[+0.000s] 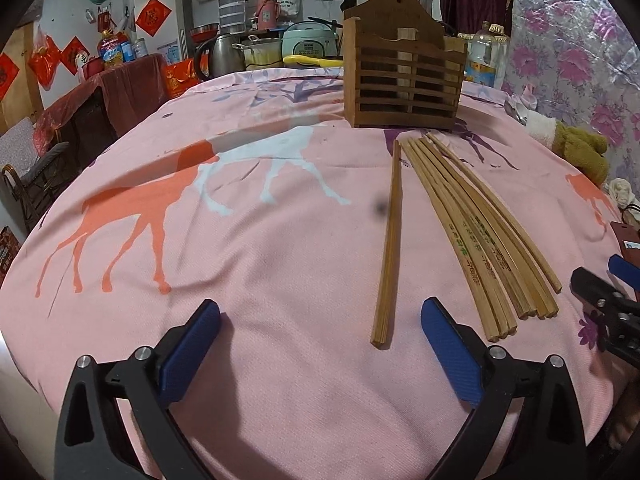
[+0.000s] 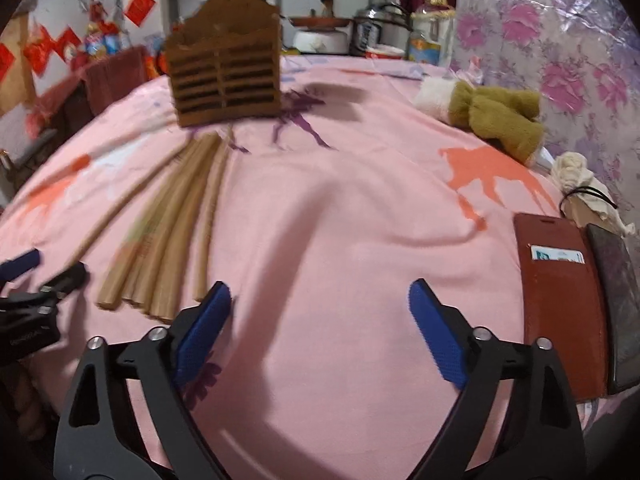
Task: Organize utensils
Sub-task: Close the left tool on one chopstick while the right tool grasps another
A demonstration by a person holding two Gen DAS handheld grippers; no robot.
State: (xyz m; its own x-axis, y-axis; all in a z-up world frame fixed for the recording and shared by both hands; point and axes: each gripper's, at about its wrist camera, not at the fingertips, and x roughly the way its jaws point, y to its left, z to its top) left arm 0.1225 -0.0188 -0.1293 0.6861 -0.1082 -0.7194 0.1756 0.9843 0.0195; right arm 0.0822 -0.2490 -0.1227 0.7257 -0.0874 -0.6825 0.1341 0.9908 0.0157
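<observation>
Several wooden chopsticks lie side by side on the pink cloth, with one pair set apart to their left. Behind them stands a slatted wooden utensil holder, upright. My left gripper is open just above the cloth, its right pad close to the near ends of the chopsticks, nothing between its pads. In the right wrist view the chopsticks fan out to the left of my right gripper, which is open over bare cloth. The holder sits far left there.
A brown plush toy and a white cloth bundle lie at the right. A red-brown wallet and a dark case rest near the right edge. Pots, a kettle and bottles crowd the far side behind the table.
</observation>
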